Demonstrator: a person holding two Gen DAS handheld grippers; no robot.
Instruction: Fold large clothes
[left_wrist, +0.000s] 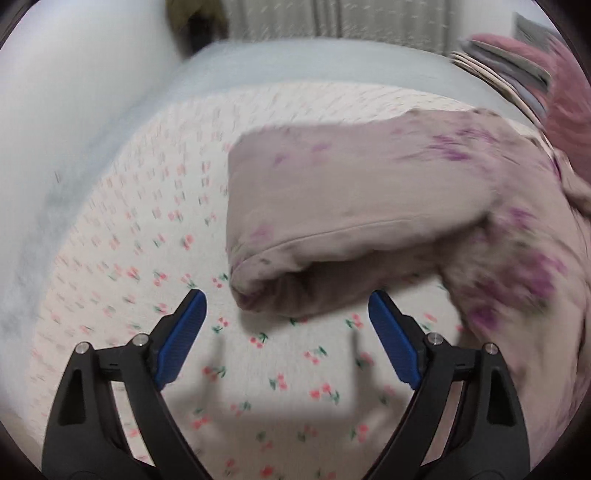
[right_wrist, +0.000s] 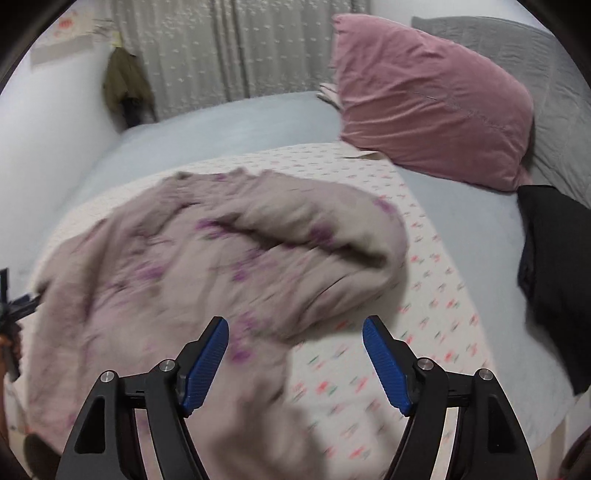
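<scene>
- Mauve floral garment is lying on cherry-print sheet, one fold over, loosely bunched.
- Left gripper & right gripper: fingers apart, gripping nothing.
- Looking partway done; more folds & smoothing probably remaining.

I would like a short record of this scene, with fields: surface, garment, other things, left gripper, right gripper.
surface: bed, floral sheet over a pale blue cover
garment: mauve flowered garment, partly folded, on the sheet
other things: pink pillow, dark cloth, curtain
left gripper: open, empty, near the garment's edge
right gripper: open, empty, above the garment
</scene>
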